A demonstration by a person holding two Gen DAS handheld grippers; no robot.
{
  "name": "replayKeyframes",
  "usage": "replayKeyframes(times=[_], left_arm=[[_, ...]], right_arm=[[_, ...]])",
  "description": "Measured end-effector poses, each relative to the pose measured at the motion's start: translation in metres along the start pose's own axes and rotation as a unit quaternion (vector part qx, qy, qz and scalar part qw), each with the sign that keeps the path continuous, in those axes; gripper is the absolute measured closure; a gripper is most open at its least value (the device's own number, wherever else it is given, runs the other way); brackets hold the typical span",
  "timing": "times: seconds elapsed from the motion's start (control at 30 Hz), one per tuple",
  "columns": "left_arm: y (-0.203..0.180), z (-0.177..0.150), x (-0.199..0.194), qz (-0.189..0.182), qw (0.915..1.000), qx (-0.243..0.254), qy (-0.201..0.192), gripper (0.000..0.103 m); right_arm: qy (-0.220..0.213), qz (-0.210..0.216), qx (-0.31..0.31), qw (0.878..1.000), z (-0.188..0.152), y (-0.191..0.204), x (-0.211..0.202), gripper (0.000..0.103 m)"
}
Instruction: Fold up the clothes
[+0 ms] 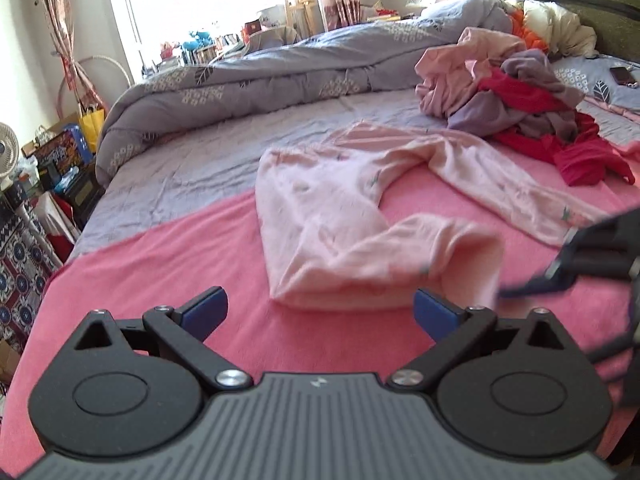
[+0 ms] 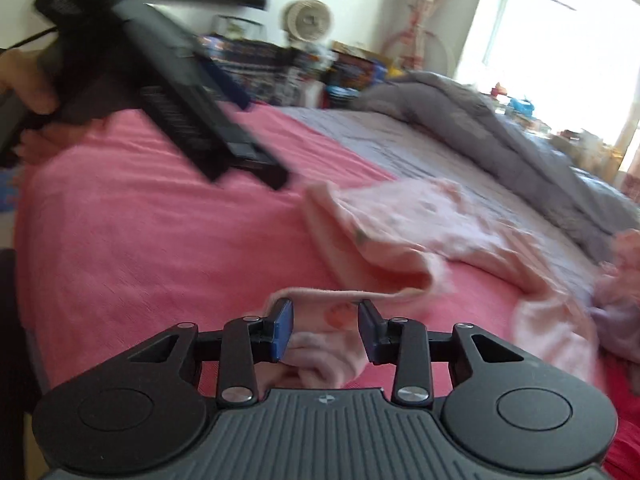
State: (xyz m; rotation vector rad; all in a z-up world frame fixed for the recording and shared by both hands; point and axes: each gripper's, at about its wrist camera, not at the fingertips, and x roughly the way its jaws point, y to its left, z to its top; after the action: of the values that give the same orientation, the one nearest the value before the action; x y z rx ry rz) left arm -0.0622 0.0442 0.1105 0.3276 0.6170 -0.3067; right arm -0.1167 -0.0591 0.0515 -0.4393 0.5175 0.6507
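Pink covers the near half of the bed: a pink blanket [image 1: 168,264] spread flat, with a grey-lilac sheet [image 1: 192,164] beyond it. In the left wrist view, going from the left edge, a small white fan [image 1: 8,152] stands by the wall among boxes and bags, then a hoop [image 1: 96,76] leans near the curtain, then a rolled grey duvet [image 1: 248,76] with a leaf print runs across the far side of the bed below the bright window. Nothing lies on the blanket between the left gripper [image 1: 320,310] and the garment; its two blue-padded fingers stand wide apart with only blanket between them, so it is released.

One pale pink garment [image 1: 340,208] lies in the middle of the bed, mostly on the blanket, its far end reaching the sheet. Its body is doubled over at the near edge and one long part trails off to the right. Further right sits one heap of unfolded clothes [image 1: 516,96], showing pink, mauve and red pieces, touching the garment's far end. One dark phone [image 1: 622,76] lies on the bed behind the heap, near the dark headboard [image 1: 592,4].

In the right wrist view the right gripper [image 2: 326,330] has a bunched end of the garment lying between its two fingers; they stand parted, and the blur hides whether the pads press the cloth. The left gripper shows blurred at upper left, held by a hand [image 2: 24,84].
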Motion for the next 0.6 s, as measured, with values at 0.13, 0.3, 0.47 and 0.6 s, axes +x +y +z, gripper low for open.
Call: replayKeyframes(times=[0.13, 0.3, 0.47, 0.6], left_arm=[[-0.013, 0.009, 0.028, 0.026, 0.9987, 0.041, 0.015, 0.001], [-0.014, -0.015, 0.085, 0.023, 0.9952, 0.045, 0.084, 0.002], [-0.007, -0.034, 0.105, 0.003, 0.9946, 0.015, 0.102, 0.000], [0.014, -0.025, 0.081, 0.007, 0.9954, -0.035, 0.089, 0.004]], right_arm=[[0.001, 0.049, -0.010, 0.999, 0.005, 0.023, 0.017, 0.061], [-0.002, 0.037, 0.014, 0.999, -0.013, 0.012, -0.013, 0.059], [-0.018, 0.070, 0.064, 0.995, -0.028, -0.001, -0.053, 0.059], [-0.021, 0.093, 0.063, 0.993, -0.028, 0.000, -0.055, 0.057]])
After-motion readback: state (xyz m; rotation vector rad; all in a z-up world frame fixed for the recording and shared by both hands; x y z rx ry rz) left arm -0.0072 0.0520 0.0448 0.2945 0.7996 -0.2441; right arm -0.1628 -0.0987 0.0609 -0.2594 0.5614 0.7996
